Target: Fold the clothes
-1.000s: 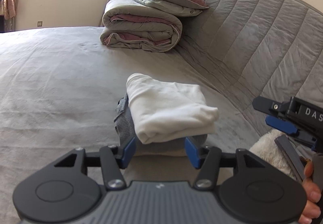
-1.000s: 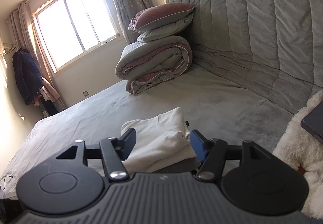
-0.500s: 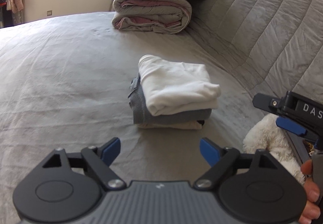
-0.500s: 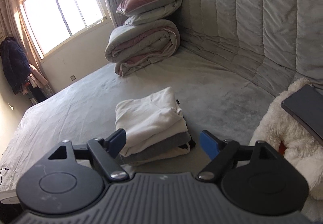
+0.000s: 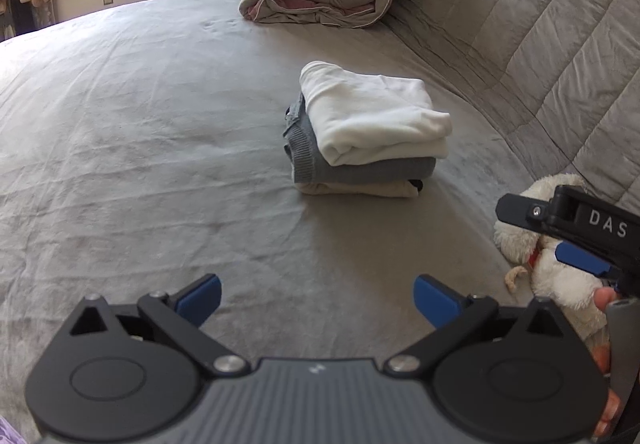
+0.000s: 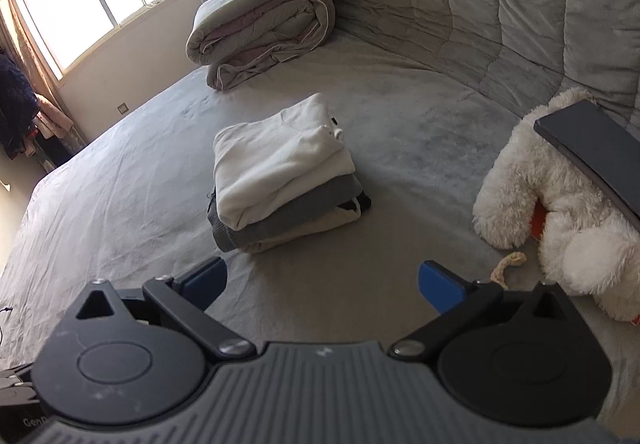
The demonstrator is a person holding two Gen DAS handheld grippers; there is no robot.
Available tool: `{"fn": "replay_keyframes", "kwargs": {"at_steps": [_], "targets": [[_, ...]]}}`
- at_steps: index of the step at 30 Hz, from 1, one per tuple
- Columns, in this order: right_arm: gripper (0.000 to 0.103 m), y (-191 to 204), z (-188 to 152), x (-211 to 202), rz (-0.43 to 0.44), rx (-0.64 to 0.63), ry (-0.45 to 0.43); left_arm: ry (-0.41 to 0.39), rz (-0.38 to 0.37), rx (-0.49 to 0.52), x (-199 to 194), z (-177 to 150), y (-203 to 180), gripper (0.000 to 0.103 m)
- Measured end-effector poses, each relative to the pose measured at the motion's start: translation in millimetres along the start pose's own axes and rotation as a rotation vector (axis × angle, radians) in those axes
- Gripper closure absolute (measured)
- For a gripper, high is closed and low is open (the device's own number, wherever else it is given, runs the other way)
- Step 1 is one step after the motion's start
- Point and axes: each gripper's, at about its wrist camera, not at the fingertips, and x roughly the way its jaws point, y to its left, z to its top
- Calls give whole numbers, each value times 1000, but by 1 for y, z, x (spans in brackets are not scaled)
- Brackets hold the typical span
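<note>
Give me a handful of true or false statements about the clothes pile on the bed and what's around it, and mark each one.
1. The white garment lies on top of the stack. True.
2. A grey garment sits directly under the white one. True.
3. The left gripper clamps the stack. False: its fingers are opening, with only bare bed cover between them.
4. The plush toy lies on the stack. False: it lies apart, beside the headboard.
5. The rolled duvet has pillows on it. True.

Folded stack point(image 6: 280, 168) on bed point(image 6: 400, 116) (untouched)
</note>
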Motion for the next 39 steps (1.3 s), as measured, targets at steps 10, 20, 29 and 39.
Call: {"fn": "replay_keyframes", "kwargs": {"at_steps": [10,20,29,39], "targets": [[0,9,-15,-7,-16,-39,17,-6,40,2,-2,-10,0,0],[0,14,-31,-9,-46,-72,2,-22,36,-3,-10,-19,3,0],[0,27,-49,-10,-30,-121,-18,-31,59,-24,-7,-31,15,1],[0,36,-70,-20,-46,-174,-88,-77,82,-33,-9,-50,25,1]]}}
